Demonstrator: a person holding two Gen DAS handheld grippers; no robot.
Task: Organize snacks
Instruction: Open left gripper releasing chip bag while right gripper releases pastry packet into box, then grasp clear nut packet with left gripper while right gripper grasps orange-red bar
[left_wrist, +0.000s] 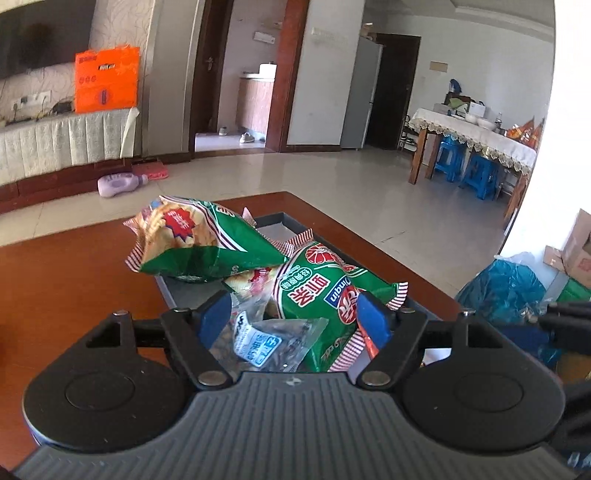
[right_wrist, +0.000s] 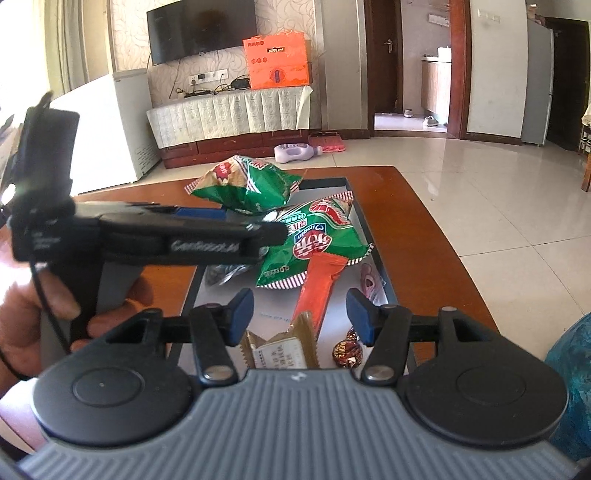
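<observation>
Nearest the left tool (left_wrist: 291, 314), whose blue pads stand wide and grip nothing, a clear packet of dark seeds (left_wrist: 258, 341) lies at six o'clock in the grey tray (left_wrist: 275, 218) on the tabletop (left_wrist: 74, 288), with one green bag (left_wrist: 325, 295) touching it. I judge the step is picking one packet, so close squarely on a crimped edge, not the puffed middle. The right tool (right_wrist: 299, 314), likewise wide and empty, hovers over the tray's near end; I count two green bags, one orange stick (right_wrist: 319, 284), one brown wafer packet (right_wrist: 280, 350) and two foil sweets (right_wrist: 347, 349).
</observation>
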